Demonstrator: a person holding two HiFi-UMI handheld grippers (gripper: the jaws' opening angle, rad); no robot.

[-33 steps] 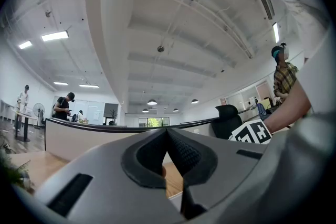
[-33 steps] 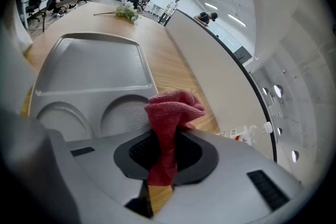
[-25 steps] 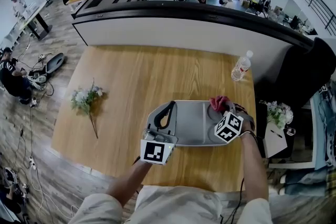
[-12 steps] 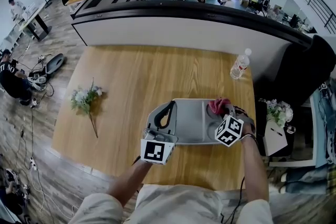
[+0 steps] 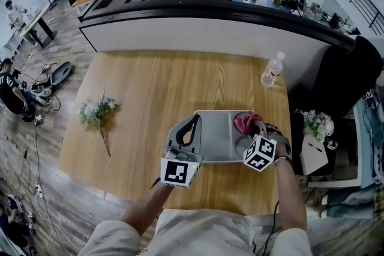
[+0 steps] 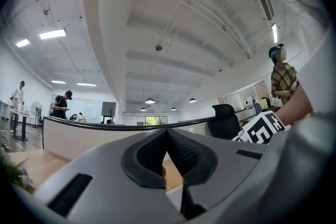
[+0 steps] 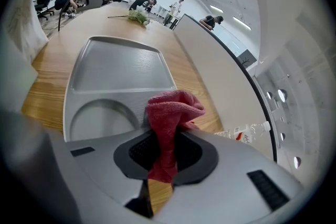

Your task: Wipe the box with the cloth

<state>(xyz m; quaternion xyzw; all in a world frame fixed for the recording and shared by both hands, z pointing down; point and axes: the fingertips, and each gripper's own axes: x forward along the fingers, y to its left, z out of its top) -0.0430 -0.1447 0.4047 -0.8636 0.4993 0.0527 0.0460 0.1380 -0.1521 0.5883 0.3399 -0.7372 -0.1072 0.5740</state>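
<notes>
Nearest, the left tool point(image 6: 167, 131) is clenched, its ribbed black pads meeting at the tips. It sits at the left end of the box point(image 5: 219, 141) — whether it pinches the rim cannot be told. The right tool point(image 7: 165, 139) is clamped on the cloth point(image 7: 173, 107), a red terry rag that bunches up above the pads and hangs over the box's right end. The box is shallow grey plastic with rounded corners, lying flat on the pale wood-grain worktop point(image 5: 150, 87). It has a wide rectangular compartment and a round recess beside it. Further left on the wood lies a sprig of flowers point(image 5: 96, 111), pale blooms on a thin stem. At the far right corner stands a clear plastic bottle point(image 5: 271, 73) — upright, white-capped.
</notes>
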